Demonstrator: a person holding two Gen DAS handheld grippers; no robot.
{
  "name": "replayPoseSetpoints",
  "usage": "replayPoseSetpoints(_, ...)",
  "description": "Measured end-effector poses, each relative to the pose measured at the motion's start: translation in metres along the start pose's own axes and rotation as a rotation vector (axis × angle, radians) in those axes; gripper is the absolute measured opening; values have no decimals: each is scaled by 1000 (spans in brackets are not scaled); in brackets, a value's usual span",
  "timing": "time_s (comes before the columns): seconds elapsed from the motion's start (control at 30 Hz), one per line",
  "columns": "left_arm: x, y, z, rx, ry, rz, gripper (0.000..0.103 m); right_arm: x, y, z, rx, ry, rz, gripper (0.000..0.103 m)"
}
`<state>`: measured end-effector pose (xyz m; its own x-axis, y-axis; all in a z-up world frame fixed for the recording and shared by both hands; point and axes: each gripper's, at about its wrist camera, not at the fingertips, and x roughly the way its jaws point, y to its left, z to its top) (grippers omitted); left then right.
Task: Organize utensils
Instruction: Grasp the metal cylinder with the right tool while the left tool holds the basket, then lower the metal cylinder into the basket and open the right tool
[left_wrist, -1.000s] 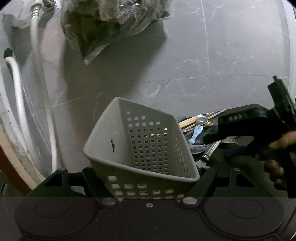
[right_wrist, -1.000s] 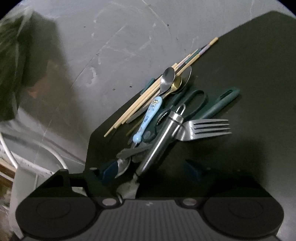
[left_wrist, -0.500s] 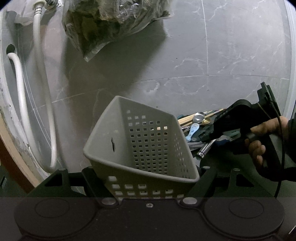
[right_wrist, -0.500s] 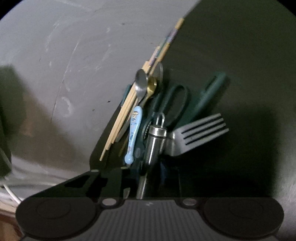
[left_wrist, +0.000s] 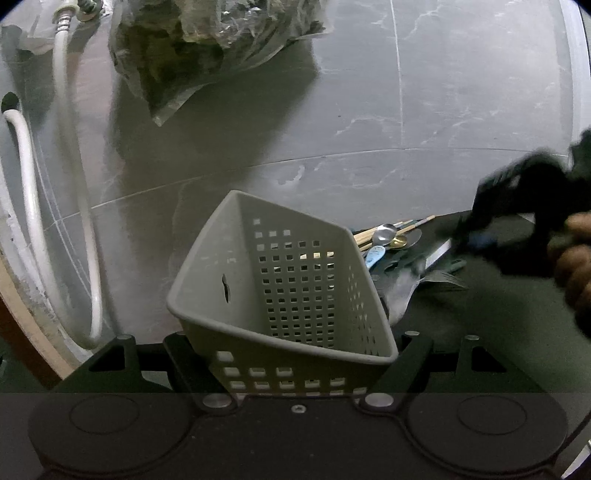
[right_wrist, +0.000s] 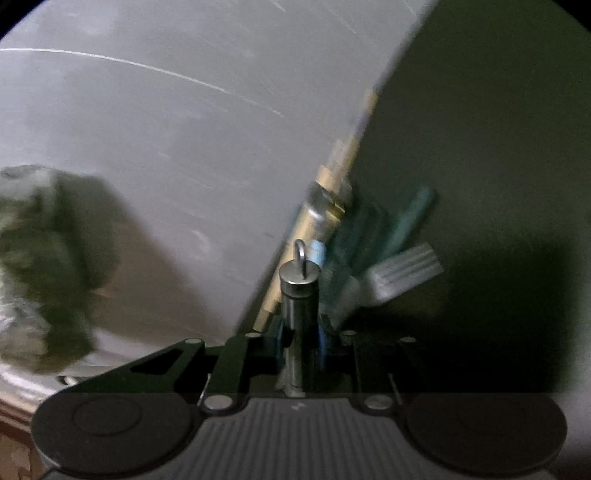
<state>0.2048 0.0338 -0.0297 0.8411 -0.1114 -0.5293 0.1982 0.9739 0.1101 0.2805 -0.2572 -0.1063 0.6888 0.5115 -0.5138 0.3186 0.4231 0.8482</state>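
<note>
Utensils (left_wrist: 391, 243) lie heaped on the dark mat (right_wrist: 480, 147) beside the basket (left_wrist: 288, 295), which our left gripper (left_wrist: 295, 369) clamps tilted open to receive them, while our right gripper (right_wrist: 299, 332) pinches a steel handle (right_wrist: 298, 295).

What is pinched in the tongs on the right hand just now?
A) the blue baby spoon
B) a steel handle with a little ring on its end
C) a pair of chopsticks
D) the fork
B: in the right wrist view the right tongs are shut on the steel handle with its ring, while the fork lies behind on the dark mat.
</note>
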Motion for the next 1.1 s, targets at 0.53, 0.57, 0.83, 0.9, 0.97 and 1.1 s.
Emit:
replayPoseSetpoints(0.53, 1, 0, -2, 18, -7, -19, 78, -61, 144, -37, -587, -3, 351, 20)
replayPoseSetpoints(0.57, 1, 0, -2, 17, -7, -19, 78, -61, 150, -42, -628, 8, 350, 20)
replayPoseSetpoints(0.83, 1, 0, -2, 21, -8, -18, 78, -37, 178, -84, -872, 125, 251, 20)
replayPoseSetpoints(0.9, 1, -1, -2, 21, -8, -17, 78, -31, 178, -93, -916, 156, 222, 20)
replayPoseSetpoints(0.97, 1, -1, -2, 22, -8, -18, 78, -26, 178, -102, -966, 175, 194, 20)
replayPoseSetpoints(1.1, 1, -1, -2, 22, -8, -17, 78, -19, 177, -117, -1043, 221, 155, 24)
